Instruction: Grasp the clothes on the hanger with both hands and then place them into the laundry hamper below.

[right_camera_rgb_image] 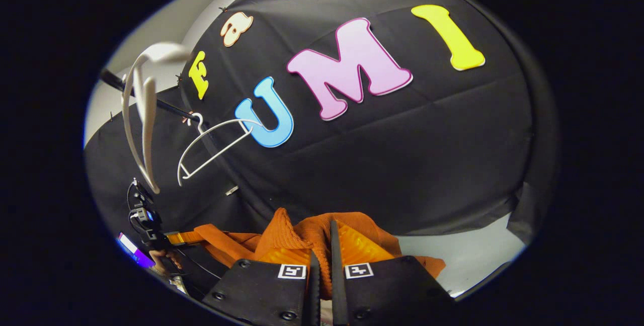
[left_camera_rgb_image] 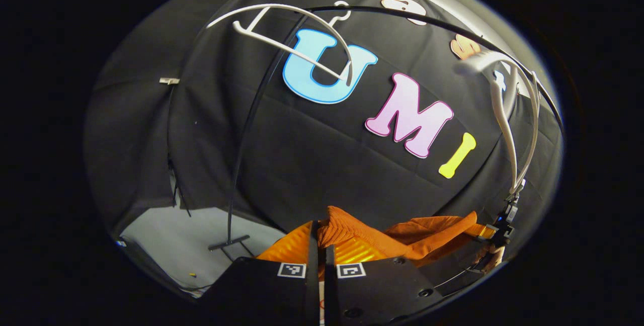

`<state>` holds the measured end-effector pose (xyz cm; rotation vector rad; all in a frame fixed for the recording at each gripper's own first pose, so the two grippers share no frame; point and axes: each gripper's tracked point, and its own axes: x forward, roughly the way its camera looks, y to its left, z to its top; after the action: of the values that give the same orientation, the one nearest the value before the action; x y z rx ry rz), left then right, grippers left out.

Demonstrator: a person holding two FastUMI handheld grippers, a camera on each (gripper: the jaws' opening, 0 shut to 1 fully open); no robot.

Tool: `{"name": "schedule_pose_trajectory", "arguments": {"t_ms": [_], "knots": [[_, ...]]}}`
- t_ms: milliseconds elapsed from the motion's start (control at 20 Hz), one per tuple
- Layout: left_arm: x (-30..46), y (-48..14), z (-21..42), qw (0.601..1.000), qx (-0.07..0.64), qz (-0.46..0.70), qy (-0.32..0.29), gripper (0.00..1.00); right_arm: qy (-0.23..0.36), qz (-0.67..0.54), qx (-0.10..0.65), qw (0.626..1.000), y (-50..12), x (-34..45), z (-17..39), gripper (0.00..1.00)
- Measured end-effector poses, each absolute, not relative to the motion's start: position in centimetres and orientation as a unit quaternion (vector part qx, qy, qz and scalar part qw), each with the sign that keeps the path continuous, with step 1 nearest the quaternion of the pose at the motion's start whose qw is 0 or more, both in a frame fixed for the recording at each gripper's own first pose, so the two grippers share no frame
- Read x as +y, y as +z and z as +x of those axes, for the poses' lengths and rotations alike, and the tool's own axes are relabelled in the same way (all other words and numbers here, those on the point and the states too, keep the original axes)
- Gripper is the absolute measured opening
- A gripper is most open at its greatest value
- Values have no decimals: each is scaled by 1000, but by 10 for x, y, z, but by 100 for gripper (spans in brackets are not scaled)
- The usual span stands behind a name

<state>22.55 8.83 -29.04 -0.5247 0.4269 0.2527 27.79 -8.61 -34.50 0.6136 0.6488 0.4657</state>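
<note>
An orange ribbed garment (left_camera_rgb_image: 432, 235) hangs stretched between my two grippers, off the hangers. In the left gripper view my left gripper (left_camera_rgb_image: 322, 238) is shut on one bunched end of it. Farther right in that view the right gripper (left_camera_rgb_image: 498, 233) holds the other end. In the right gripper view my right gripper (right_camera_rgb_image: 324, 245) is shut on a fold of the orange garment (right_camera_rgb_image: 226, 243), and the left gripper (right_camera_rgb_image: 146, 225) shows at the lower left, gripping the far end. A bare white hanger (left_camera_rgb_image: 297, 47) hangs on the black rail (left_camera_rgb_image: 402, 16).
A second white hanger (left_camera_rgb_image: 508, 114) swings close by, blurred; both white hangers (right_camera_rgb_image: 141, 114) (right_camera_rgb_image: 211, 150) also show on the rail (right_camera_rgb_image: 161, 104) in the right gripper view. The rail's black stand (left_camera_rgb_image: 229, 243) rests on the pale floor (left_camera_rgb_image: 171, 235). The black cloth wall is close behind.
</note>
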Motion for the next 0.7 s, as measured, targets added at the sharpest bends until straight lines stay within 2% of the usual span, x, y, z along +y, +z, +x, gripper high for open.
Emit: {"name": "schedule_pose_trajectory", "arguments": {"t_ms": [250,350,400,700], "knots": [[62,-300,202,931,212,-261,140,8,213,314,341,860,-361,-62,226,13],[57,-306,204,930,231,-247,141,6,206,305,355,859,-371,-48,204,14],[53,-311,205,930,244,-238,140,8,202,300,364,858,-376,-42,194,13],[23,-336,221,936,298,-161,93,8,220,271,407,844,-386,2,145,14]]}}
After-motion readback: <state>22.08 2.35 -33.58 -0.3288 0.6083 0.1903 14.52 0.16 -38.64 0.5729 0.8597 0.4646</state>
